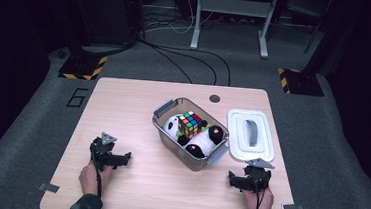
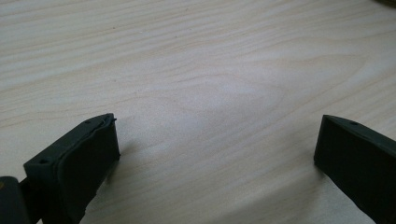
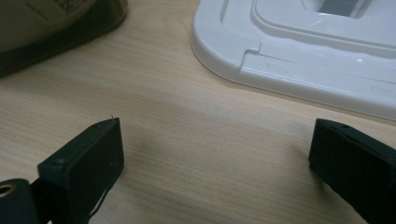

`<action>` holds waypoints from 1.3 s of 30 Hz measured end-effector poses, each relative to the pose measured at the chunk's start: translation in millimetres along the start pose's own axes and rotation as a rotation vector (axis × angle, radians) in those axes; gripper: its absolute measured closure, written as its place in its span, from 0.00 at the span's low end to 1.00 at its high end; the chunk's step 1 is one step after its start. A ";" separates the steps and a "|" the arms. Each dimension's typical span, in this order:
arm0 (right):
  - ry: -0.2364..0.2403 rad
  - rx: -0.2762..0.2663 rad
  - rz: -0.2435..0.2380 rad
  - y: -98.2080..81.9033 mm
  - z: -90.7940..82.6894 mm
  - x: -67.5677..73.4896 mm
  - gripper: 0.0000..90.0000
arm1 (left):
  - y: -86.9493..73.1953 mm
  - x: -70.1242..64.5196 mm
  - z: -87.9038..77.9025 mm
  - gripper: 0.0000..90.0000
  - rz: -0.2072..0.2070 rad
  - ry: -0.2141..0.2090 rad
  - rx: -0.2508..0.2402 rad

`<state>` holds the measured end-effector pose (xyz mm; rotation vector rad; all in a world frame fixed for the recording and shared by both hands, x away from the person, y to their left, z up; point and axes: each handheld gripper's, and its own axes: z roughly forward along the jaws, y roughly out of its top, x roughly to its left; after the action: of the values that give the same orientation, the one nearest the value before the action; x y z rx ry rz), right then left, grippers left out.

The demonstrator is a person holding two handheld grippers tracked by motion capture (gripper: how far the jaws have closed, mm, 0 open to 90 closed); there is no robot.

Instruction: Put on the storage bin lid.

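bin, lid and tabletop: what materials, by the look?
Bin: clear hard plastic, probably; the toys show through its walls, and the latches are grey. Lid: white moulded plastic, smooth and slightly glossy, with soft highlights on its stepped rim and a grey handle. Tabletop: pale wood grain, matt; solid wood or printed laminate, can't tell.

Lab or recording studio, not home. Light wooden table (image 1: 123,104) stands alone on grey carpeted floor (image 1: 32,117), dark surroundings at every side. Number 6 (image 1: 76,97) marked on floor just beside table's left edge. Yellow-black hazard-striped base plates (image 1: 82,68) beyond both far corners carry dark stands. Black cables (image 1: 187,59) trail across floor behind far edge. Grey metal frame legs (image 1: 230,18) at back. Tape tabs (image 1: 48,187) at near corners.
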<state>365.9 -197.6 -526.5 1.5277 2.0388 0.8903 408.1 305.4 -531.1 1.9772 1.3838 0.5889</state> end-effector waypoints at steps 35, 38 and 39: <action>-0.057 -0.013 0.113 123.3 51.5 -68.2 0.12 | 1.4 0.3 1.2 0.00 0.010 -0.003 0.007; -0.075 0.006 0.122 128.6 58.2 -71.9 0.28 | 1.4 0.4 1.2 0.00 0.010 -0.003 0.007; -0.076 0.010 0.122 130.1 59.9 -73.2 0.32 | 1.4 0.4 1.1 0.00 0.010 -0.002 0.007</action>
<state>515.6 -229.9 -477.3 1.6797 1.9171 0.8550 409.9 305.1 -530.8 1.9915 1.3768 0.5867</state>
